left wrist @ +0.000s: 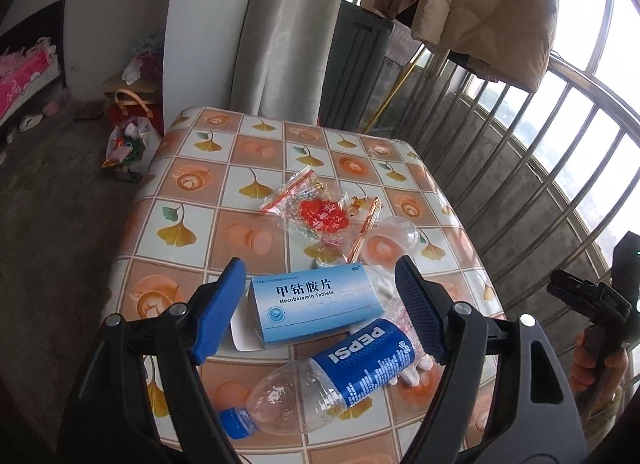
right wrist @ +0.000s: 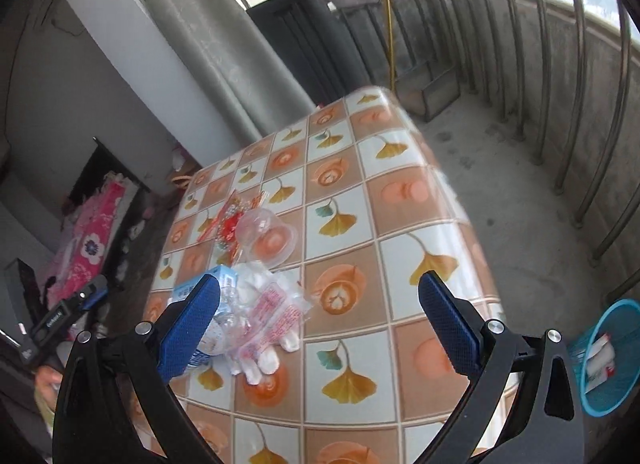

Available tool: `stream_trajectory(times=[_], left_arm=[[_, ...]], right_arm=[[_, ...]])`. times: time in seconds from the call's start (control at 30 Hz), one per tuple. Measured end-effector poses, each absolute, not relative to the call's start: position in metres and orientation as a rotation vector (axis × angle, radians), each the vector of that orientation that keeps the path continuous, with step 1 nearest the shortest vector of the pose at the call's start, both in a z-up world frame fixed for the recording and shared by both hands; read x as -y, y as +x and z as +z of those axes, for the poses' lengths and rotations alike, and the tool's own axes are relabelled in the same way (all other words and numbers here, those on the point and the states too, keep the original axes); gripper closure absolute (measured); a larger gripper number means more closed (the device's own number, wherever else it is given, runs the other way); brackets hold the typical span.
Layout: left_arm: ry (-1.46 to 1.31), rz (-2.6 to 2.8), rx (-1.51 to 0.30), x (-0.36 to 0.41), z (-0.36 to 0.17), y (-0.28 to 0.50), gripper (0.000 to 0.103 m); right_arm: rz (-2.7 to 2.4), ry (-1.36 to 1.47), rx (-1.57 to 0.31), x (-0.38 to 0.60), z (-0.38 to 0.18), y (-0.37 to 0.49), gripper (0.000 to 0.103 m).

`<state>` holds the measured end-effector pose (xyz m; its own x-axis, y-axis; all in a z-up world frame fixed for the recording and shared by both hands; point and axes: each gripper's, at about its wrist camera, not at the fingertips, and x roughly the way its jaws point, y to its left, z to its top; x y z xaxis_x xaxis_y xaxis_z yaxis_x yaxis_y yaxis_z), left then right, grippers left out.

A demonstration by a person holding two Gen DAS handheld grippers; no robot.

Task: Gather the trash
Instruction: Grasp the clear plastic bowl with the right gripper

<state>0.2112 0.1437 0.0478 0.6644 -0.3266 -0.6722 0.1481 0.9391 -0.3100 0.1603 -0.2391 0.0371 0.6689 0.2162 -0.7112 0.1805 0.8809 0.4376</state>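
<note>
Trash lies on a table with a flowered cloth (left wrist: 192, 179). A blue medicine box (left wrist: 316, 304) lies between the open fingers of my left gripper (left wrist: 320, 312), which hovers just above it. An empty Pepsi bottle (left wrist: 320, 380) lies nearer, cap to the left. A crumpled red and clear wrapper (left wrist: 316, 211) and a clear plastic cup (left wrist: 390, 244) lie further back. My right gripper (right wrist: 320, 328) is open and empty above the table's right half. A clear bag of white pieces (right wrist: 268, 316) lies by its left finger. A blue mesh bin (right wrist: 612, 356) holding some trash stands on the floor at right.
A metal railing (left wrist: 560, 167) runs along the right side. A grey curtain (left wrist: 280, 23) and a dark cabinet (left wrist: 360, 63) stand behind the table. Bags (left wrist: 128, 143) sit on the floor at left. A coat (left wrist: 480, 3) hangs above.
</note>
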Motion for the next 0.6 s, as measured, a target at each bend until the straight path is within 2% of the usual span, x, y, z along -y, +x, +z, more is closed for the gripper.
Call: stream_trajectory(times=[0.13,0.3,0.6], left_arm=[[-0.261,-0.294,-0.874,-0.152,0.029,0.239,0.03],[-0.338,-0.34,-0.976,-0.156,0.002,0.289,0.031],[-0.226,-0.293,-1.117,-0.148,-0.034,0.38,0.037]], right_arm=[[0.122,0.604,-0.917,0.239,0.019,0.187,0.007],[0.208,0.653,-0.976,0.227,0.0,0.213,0.012],[0.261,0.493,-1.033,0.197,-0.011,0.252,0.015]])
